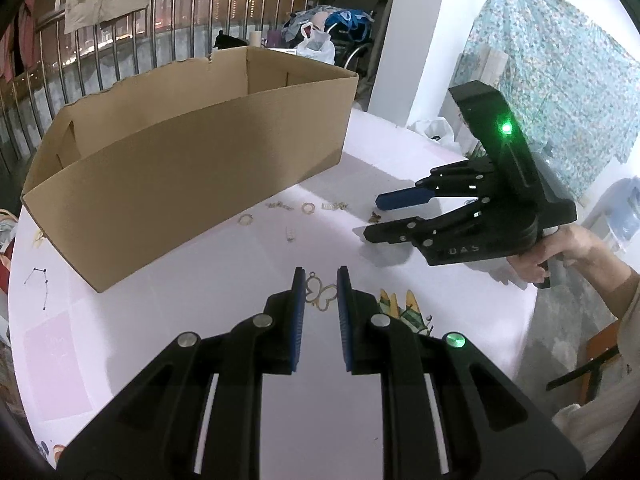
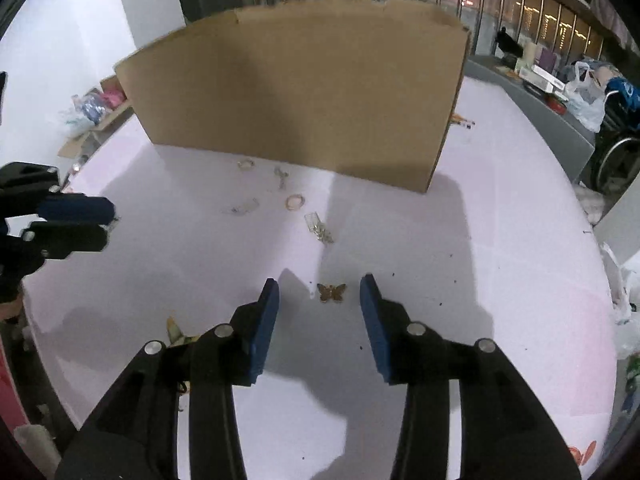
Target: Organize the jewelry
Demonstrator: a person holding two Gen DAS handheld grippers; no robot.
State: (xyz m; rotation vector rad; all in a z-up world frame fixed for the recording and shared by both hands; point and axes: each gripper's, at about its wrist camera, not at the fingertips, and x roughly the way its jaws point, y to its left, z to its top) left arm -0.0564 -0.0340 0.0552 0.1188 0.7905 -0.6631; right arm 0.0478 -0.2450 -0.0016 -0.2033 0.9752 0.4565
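1. An open brown cardboard box (image 1: 192, 168) stands on the far left part of the round pale pink surface (image 1: 180, 340), reaching towards its far edge.
2. Loose gold jewellery lies on the surface just beside the box's near wall: a thin gold ring (image 2: 245, 164), a small gold clasp (image 2: 281, 176), a pink-gold ring (image 2: 295, 201) and a small cluster of gold pieces (image 2: 318, 226). The pieces lie apart from one another.
3. The left gripper (image 1: 320, 276) points down over the near middle of the surface. Its jaws stand close together, clamped on a gold open-outline butterfly pendant (image 1: 322, 294), which spans from one blue pad to the other.
4. The right gripper (image 2: 320, 280) points down near the right edge of the surface. Its jaws are apart. A dark gold solid butterfly charm (image 2: 331, 293) lies flat on the surface between the fingertips; neither pad touches it.
5. A person's hand (image 1: 560, 252) grips the right gripper's handle beyond the right edge.
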